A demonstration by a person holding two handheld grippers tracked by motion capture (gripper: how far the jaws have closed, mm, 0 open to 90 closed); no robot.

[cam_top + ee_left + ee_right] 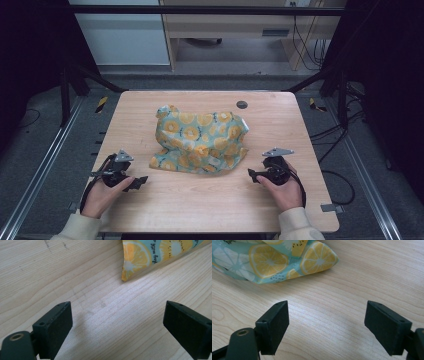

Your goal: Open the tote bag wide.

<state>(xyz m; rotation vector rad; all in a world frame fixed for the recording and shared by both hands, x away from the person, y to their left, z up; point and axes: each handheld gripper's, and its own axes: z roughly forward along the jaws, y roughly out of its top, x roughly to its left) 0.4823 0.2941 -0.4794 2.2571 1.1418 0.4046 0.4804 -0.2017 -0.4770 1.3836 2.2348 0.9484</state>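
A crumpled cloth (201,141), teal with a print of orange and lemon slices, lies heaped on the middle of a light wooden table (210,200). A person's hands hold a claw at each side of it, both low over the near part of the table.

From the high view, the left claw (134,183) sits well to the left of the cloth's near-left corner, with bare wood between them. The right claw (253,174) sits just off the cloth's near-right edge. Whether either claw touches the wood is hard to judge from this height.

The left gripper view adds what the high view cannot: the left claw (117,325) is spread wide with nothing between its jaws, and one pointed corner of the cloth (140,257) lies ahead of it and a little to its right, with small printed lettering on the fabric.

The right gripper view shows the right claw (327,326) likewise spread wide and empty, with a rounded fold of the cloth (274,261) ahead of it and to its left, resting flat on the wood grain.
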